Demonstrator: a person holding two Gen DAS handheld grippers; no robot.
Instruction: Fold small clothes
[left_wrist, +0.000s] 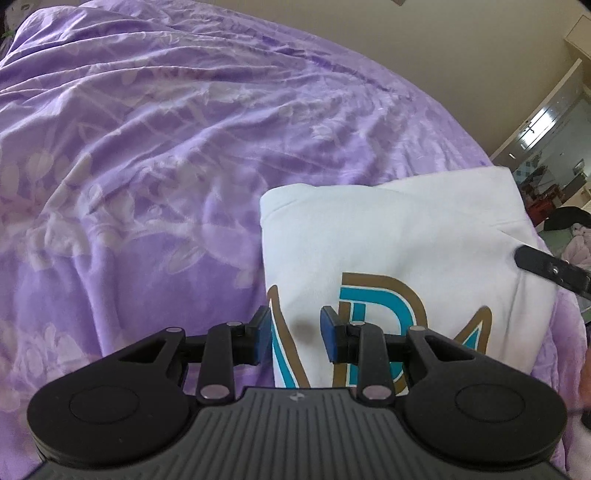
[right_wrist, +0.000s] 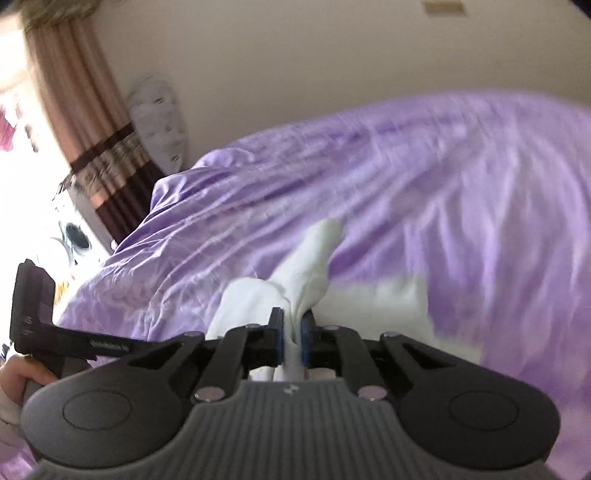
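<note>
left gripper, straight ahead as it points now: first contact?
Probably the white shirt: the open left gripper straddles its left edge over the purple bedspread. Height above the cloth is unclear.

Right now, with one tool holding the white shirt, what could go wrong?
1. The right tool pinches only a bunched fold of the white shirt, so it may slip free.
2. The left tool is open over the shirt's near edge; a pull could drag the shirt and wrinkle the purple bedspread.
</note>
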